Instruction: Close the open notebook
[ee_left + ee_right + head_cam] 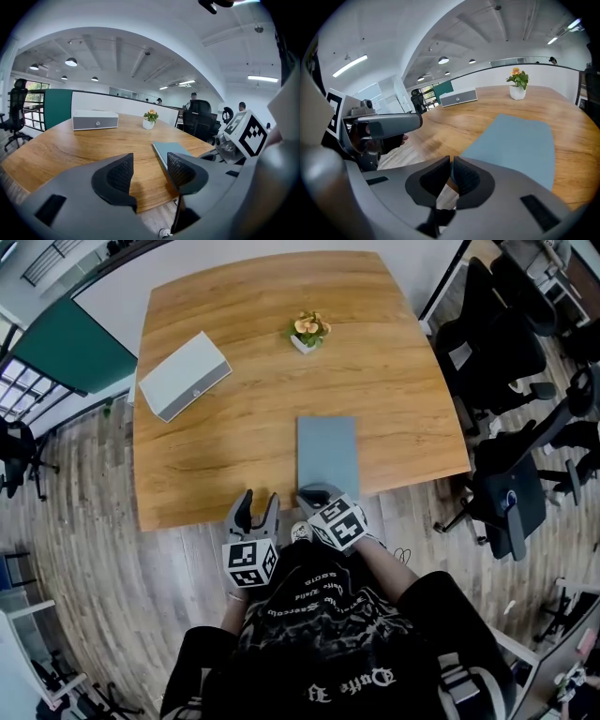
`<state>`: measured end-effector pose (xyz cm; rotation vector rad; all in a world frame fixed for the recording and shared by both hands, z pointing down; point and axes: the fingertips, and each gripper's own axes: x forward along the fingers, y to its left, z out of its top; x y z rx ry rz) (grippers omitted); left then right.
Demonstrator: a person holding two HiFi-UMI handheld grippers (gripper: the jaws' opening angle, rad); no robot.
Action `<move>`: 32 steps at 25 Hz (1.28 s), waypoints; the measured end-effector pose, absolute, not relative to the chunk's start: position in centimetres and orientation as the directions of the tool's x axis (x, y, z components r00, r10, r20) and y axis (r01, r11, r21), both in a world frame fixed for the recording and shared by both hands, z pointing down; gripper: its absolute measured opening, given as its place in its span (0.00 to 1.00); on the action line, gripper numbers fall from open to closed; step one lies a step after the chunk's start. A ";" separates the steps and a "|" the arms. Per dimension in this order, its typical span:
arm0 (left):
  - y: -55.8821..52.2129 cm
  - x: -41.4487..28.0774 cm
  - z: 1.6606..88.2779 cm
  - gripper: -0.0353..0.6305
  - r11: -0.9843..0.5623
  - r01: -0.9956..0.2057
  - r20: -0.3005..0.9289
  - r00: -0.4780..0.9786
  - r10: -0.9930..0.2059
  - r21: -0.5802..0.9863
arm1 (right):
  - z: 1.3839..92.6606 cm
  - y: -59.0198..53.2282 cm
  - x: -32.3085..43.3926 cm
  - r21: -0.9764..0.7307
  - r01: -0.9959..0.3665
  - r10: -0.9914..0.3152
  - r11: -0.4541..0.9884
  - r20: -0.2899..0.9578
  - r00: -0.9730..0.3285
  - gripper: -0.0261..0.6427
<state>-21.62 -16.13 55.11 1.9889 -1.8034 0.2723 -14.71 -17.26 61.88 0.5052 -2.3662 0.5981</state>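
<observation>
Clenched, empty right gripper [314, 494] at near edge of closed notebook [327, 457]; splayed, empty left gripper [260, 499] beside it, at table [234, 352] edge.

free: table [225, 465] left of notebook [327, 457] | obstacles: plant pot [307, 332], grey box [184, 375] beyond
</observation>
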 end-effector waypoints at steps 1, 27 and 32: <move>-16.2 -21.6 55.1 0.42 -0.060 -0.981 0.429 0.136 -0.893 0.186 | 62.1 -17.2 -14.8 -0.282 -0.495 -0.201 0.822 0.670 -0.715 0.09; -17.1 -21.6 55.0 0.43 -0.242 -0.953 0.399 0.296 -0.868 0.182 | 54.6 -18.9 -10.4 -0.260 -0.668 -0.526 0.697 0.447 -0.723 0.47; -17.6 -20.1 53.7 0.43 -0.325 -0.935 0.368 0.355 -0.859 0.144 | 52.2 -19.2 -6.2 -0.171 -0.765 -0.664 0.621 0.404 -0.629 0.47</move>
